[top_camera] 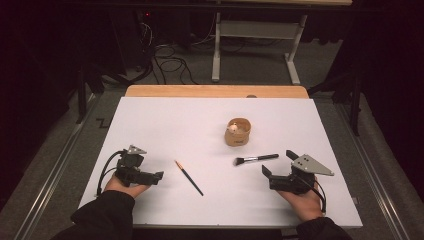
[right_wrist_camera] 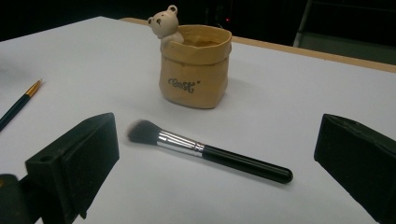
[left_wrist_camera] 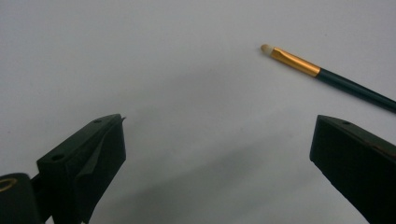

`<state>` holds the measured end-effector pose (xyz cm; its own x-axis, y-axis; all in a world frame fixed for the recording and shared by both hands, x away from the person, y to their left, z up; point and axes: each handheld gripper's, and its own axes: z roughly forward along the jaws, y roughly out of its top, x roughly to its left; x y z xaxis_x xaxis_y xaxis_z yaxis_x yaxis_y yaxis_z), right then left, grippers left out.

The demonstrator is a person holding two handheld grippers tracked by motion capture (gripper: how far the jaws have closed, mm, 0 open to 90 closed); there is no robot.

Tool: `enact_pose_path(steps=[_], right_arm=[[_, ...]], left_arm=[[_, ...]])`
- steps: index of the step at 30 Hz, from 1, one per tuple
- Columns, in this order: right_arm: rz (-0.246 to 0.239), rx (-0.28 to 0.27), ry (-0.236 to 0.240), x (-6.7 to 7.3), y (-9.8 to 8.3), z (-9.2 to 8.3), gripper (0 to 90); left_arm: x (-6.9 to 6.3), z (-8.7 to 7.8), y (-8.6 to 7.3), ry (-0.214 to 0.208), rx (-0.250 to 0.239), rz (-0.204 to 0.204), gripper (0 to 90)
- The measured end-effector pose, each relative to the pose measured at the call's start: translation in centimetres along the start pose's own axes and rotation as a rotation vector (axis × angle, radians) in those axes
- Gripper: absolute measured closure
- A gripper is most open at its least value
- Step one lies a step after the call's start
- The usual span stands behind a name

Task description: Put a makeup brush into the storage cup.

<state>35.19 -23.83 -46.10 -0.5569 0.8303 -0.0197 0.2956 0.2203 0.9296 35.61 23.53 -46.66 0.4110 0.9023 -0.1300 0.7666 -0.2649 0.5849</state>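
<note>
White desk [top_camera: 165, 120] surface spreads under both of my tools, and two brushes lie on it, one to each hand. My right gripper [top_camera: 280, 167] rests on the desk with its jaws spread wide and nothing between them; in the right gripper view those jaws frame the black-handled powder brush [right_wrist_camera: 210, 153] almost squarely. That brush lies just ahead of the gripper, its dark bristle head toward the person's left and its handle end toward the right, so its long axis runs across my line of approach rather than along it. I judge that a straight push forward with the jaws kept apart would bring the handle between them without turning the hand.

Beyond the brush, a little farther up the desk, stands the tan bag-shaped pot [top_camera: 238, 132] with a small bear peeking over its rim; it is near the brush but not touching it.

My left gripper [top_camera: 159, 175] is likewise spread and empty. The thin gold-ferruled brush [top_camera: 188, 177] lies just to its right, slanting from upper left to lower right, tip away from me. In the left gripper view it sits beyond the right-hand jaw, off the centre line, so that hand would have to swing toward it first.
</note>
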Motion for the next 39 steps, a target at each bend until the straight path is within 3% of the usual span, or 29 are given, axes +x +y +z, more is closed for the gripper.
enact_pose_path(steps=[8,17,21,23,29,32,39], right_arm=[[0.001,0.002,0.005,0.3,0.0,0.1,0.7],[0.023,-0.004,0.013,0.1,-0.1,-0.1,0.7],[0.039,-0.01,0.015,-0.2,-0.1,-0.2,0.8],[0.047,-0.013,0.017,-0.3,-0.2,-0.2,1.0],[0.045,-0.004,0.025,-0.2,-0.2,-0.1,1.1],[0.042,0.0,0.028,-0.2,-0.3,0.0,1.1],[0.042,0.003,0.03,-0.2,-0.3,0.0,1.2]], left_arm=[[-0.9,0.0,1.3,0.017,0.121,0.019,5.7],[-2.0,0.9,2.2,0.018,0.251,0.003,8.1],[-2.9,1.2,2.5,0.047,0.287,0.029,8.2],[-3.2,1.2,2.7,0.038,0.3,0.027,8.2],[-3.5,1.4,3.4,0.021,0.32,-0.031,12.9],[-3.9,1.7,3.8,-0.01,0.36,-0.05,17.0],[-5.7,2.4,4.7,-0.039,0.409,-0.05,19.1]])
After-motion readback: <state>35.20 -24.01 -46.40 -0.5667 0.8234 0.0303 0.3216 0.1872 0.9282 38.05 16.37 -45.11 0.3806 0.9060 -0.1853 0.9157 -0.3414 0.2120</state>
